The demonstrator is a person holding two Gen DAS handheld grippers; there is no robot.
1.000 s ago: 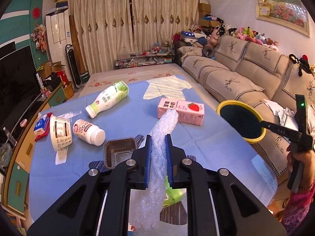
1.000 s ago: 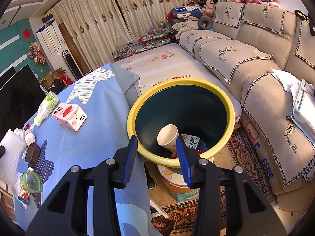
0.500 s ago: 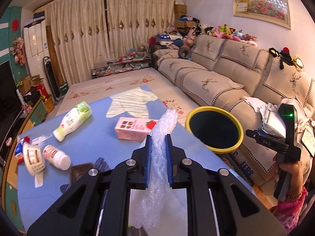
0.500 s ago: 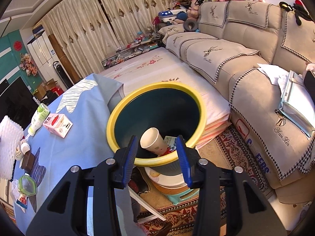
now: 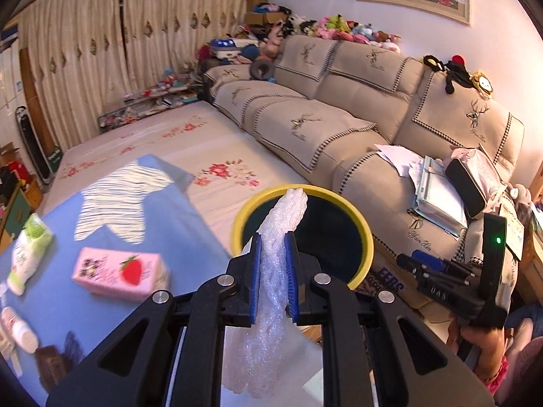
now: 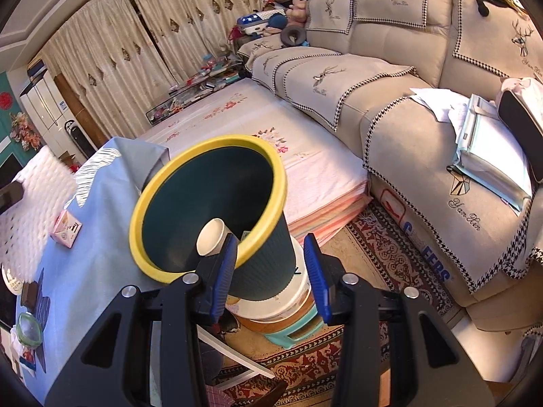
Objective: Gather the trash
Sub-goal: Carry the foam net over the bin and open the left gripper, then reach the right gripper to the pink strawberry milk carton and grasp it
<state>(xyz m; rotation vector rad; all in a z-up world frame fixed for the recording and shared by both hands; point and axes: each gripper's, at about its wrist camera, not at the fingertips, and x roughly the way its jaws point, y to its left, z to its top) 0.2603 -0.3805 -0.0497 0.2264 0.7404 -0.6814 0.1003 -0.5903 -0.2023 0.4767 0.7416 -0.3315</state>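
1. In the left wrist view, the left hand-held gripper [image 5: 273, 278] sits at lower centre, its blue pads clamped on a strip of bubble wrap [image 5: 271, 291].
2. The bubble wrap runs up between the pads; its top end shows in front of the far rim of the trash bin [image 5: 366, 234], and its lower end hangs below the fingers.
3. The trash bin is dark inside with a yellow rim and stands just right of the desk [image 5: 190, 237], which is covered in a blue cloth.
4. On the desk, at the left of the frame, lie a pink strawberry milk carton [image 5: 120, 271], a green and white bottle [image 5: 29, 247] and a small white bottle [image 5: 22, 330].
5. The right hand-held gripper [image 5: 424, 271] appears at the right edge of the same view, held in a hand [image 5: 482, 342]; from here its fingers are hard to read.
6. In the right wrist view, the right hand-held gripper [image 6: 271, 271] is open, its blue pads apart and holding nothing.
7. Its pads frame the near side of the trash bin [image 6: 264, 271], which looks tilted toward the camera.
8. A white paper cup [image 6: 212, 240] lies inside the bin.
9. The bubble wrap [image 6: 30, 203] shows at the left edge of this frame, above the desk [image 6: 98, 254].
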